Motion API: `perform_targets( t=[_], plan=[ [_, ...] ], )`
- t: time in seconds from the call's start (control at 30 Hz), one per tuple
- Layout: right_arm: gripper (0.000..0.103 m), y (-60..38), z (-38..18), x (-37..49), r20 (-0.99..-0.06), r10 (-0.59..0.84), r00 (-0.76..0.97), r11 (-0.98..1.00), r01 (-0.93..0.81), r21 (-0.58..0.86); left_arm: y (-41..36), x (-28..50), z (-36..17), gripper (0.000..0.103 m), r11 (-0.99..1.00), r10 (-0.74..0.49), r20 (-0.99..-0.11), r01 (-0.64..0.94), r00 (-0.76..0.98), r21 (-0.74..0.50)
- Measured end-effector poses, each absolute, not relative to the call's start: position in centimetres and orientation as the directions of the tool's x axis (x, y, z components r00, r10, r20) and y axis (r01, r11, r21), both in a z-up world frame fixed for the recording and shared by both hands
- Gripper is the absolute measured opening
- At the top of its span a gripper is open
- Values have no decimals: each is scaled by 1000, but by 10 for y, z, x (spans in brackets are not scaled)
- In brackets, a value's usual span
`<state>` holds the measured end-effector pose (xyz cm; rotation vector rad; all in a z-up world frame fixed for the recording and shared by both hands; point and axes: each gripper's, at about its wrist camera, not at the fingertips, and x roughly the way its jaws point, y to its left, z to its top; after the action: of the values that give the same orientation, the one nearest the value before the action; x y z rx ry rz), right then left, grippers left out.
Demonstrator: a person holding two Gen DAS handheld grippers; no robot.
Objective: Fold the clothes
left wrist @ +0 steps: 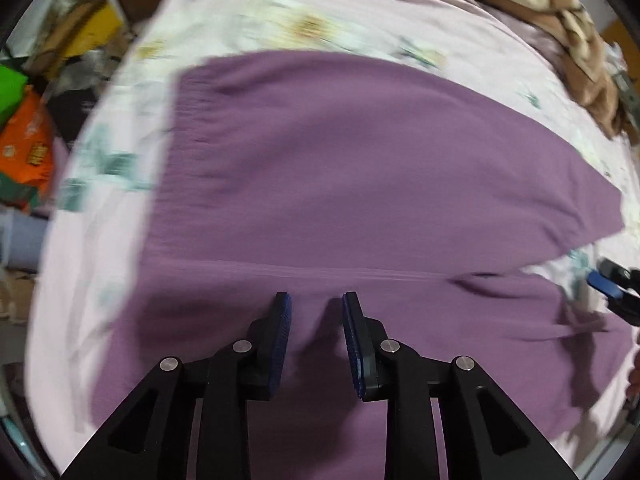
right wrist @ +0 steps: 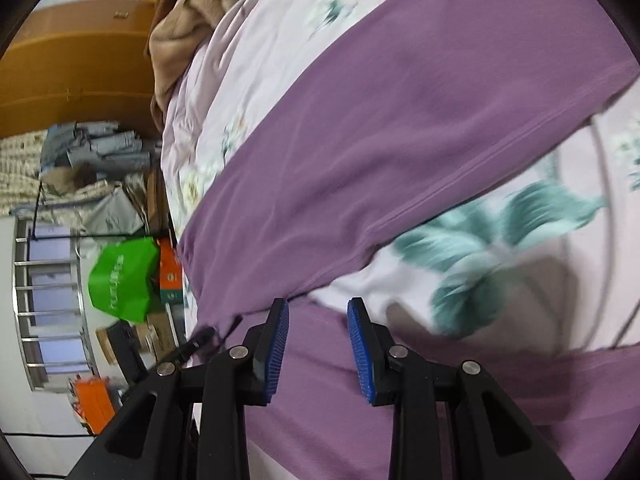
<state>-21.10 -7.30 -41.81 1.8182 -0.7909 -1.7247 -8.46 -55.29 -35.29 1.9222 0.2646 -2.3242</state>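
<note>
The left gripper [left wrist: 316, 304] points almost straight down over the purple garment [left wrist: 360, 184], which lies spread flat on the pink floral bedsheet [left wrist: 248, 24], and its blue-padded jaws stand partly apart with nothing between them. The right gripper [right wrist: 318, 312] tilts down at a slant near the garment's hemmed edge, its jaws likewise parted and empty, the cloth passing beneath them rather than between the pads, as far as the motion blur lets one judge. A brown blanket [left wrist: 560, 20] is bunched at the bed's far side.
</note>
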Motion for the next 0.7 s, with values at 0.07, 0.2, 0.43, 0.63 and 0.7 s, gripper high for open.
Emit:
perform_targets(
  t=[0.07,0.2,0.43,0.63,0.7],
  plan=[
    [32,-82,-417,-206,-702,-712,32,-702,-72,709,-595,-98,-351,33,-966,16,-980,250,-201,-67],
    [32,-94,-409,-199,-706,-707,34,-707,-62,705,-631,-104,-359,34,-953,58,-977,279,-207,-115],
    [32,-105,-412,-193,-714,-700,26,-713,-91,696,-647,-124,-370,34,-954,131,-972,243,-194,-177],
    [32,-118,-414,-194,-719,-694,19,-717,-102,689,-652,-133,-383,35,-942,184,-964,245,-190,-228],
    [32,-121,-415,-195,-722,-692,20,-720,-99,687,-656,-137,-386,35,-927,215,-956,267,-202,-265]
  ],
)
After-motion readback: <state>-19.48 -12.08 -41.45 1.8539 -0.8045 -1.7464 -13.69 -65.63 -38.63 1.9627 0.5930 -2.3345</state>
